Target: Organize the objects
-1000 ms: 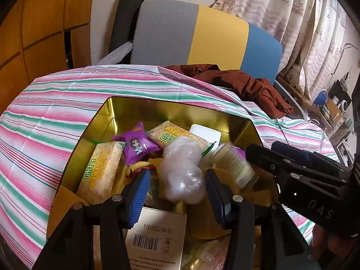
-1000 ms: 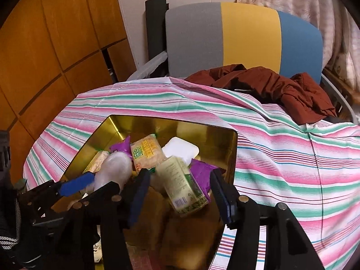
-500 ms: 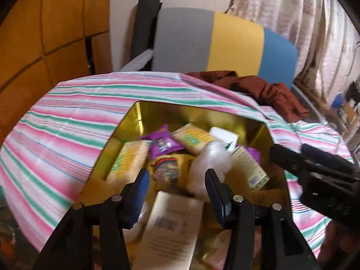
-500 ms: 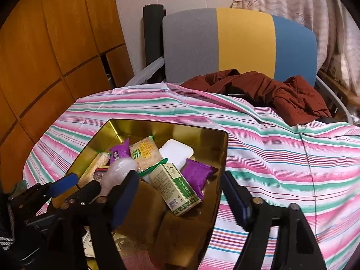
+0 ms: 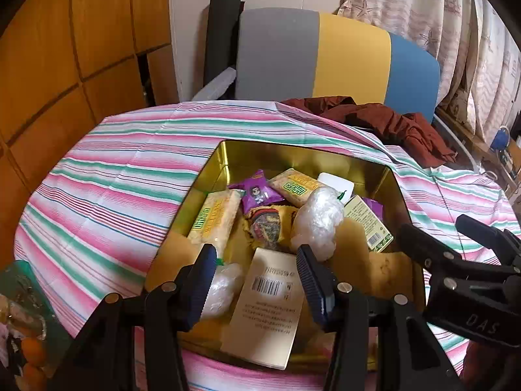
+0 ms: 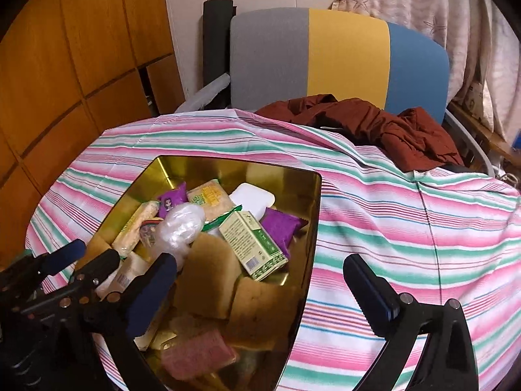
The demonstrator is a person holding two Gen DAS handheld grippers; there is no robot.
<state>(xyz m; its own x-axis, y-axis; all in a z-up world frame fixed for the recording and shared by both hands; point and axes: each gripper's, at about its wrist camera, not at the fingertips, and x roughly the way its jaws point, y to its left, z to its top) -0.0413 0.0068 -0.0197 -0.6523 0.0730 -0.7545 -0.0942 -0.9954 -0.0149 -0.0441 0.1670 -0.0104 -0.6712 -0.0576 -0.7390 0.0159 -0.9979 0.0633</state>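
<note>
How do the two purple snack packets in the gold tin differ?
The purple packet with the cartoon figure lies near the tin's far-left side and shows a printed character; the plain purple packet lies on the right side and shows only plain purple. The first rests against a yellow rice-cracker pack, the second is tucked beside the green-and-cream box. Both are small, sealed pillow packs with crimped edges.

We hold our left gripper part-open and empty over the gold tin. Beyond its fingertips lie a clear plastic bundle and a purple packet; the right gripper hangs beside it.
</note>
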